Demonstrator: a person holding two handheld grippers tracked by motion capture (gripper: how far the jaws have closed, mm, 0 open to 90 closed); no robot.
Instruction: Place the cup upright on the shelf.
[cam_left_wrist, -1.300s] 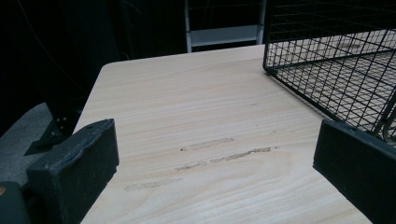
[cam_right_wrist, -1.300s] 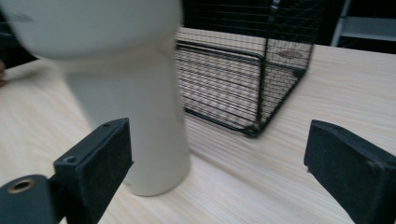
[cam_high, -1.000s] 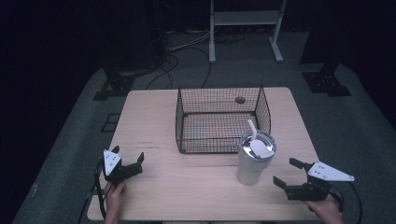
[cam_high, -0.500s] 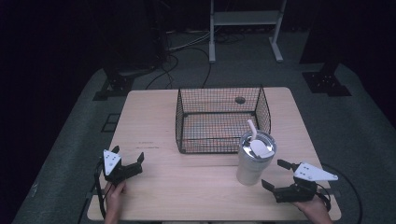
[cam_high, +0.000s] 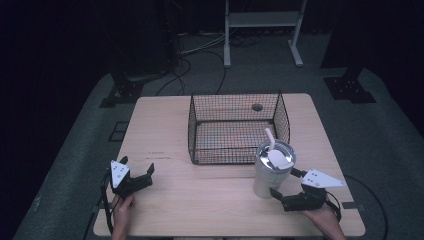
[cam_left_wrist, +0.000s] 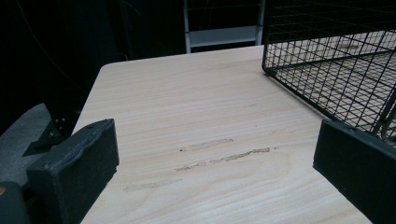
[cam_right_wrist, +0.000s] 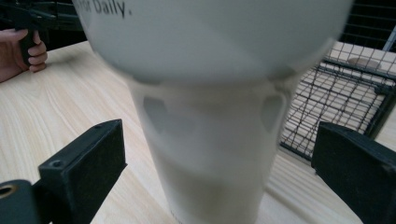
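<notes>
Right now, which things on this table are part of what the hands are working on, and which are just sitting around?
In the job:
- white tumbler with lid and straw, standing upright
- right claw, open, jaws either side of the tumbler's base

Just there:
- wire basket behind the tumbler
- left claw, open over bare table
- white frame on the floor beyond

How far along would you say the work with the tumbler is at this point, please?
Early. Nothing looks done: the tumbler stands on the table outside the wire basket. In hand: the right gripper, open, straddles its lower body without touching. Left: gripping and moving it. The left gripper sits open, apart.
</notes>
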